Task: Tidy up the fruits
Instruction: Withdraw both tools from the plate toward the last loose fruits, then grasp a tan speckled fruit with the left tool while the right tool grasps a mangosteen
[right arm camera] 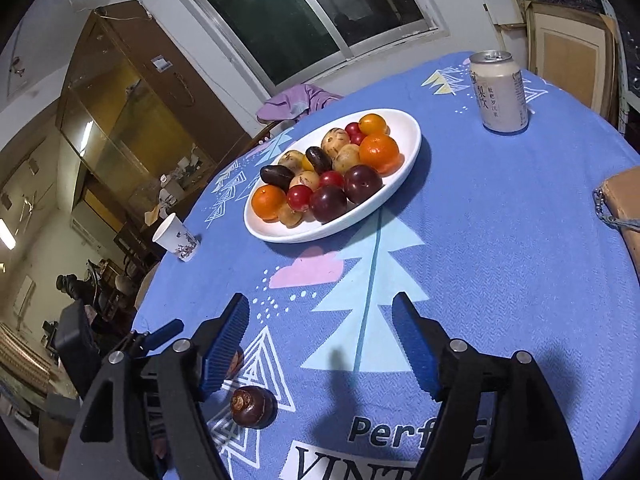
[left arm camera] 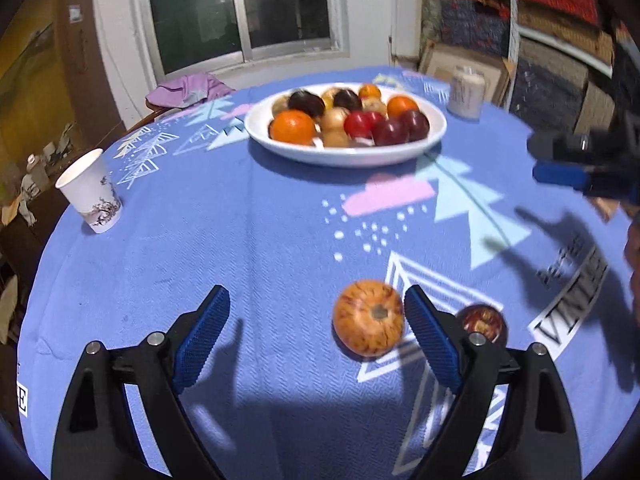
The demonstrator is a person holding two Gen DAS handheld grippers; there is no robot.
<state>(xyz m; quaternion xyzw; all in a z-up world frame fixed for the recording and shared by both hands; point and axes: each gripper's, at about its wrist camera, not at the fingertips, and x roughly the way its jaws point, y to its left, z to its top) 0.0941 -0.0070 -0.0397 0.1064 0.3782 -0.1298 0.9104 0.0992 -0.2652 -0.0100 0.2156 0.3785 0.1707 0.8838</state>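
My left gripper (left arm camera: 316, 300) is open above the blue tablecloth. A striped orange fruit (left arm camera: 368, 322) lies on the cloth between its fingers, close to the right one, and the pads do not press on it. A dark round fruit (left arm camera: 482, 322) lies just beyond that finger. My right gripper (right arm camera: 320, 308) is also open, and the dark fruit (right arm camera: 252, 406) sits on the cloth near its left finger. The orange fruit (right arm camera: 236, 362) peeks out behind that finger. A white plate (left arm camera: 436, 136) (right arm camera: 280, 236) heaped with several fruits stands farther back.
A paper cup (left arm camera: 90, 192) (right arm camera: 176, 236) stands near the table's left edge. Behind the plate to the right is a drink can (left arm camera: 466, 92) (right arm camera: 498, 92). A brown pouch (right arm camera: 624, 200) lies at the right edge. Purple cloth (left arm camera: 188, 88) hangs past the far edge.
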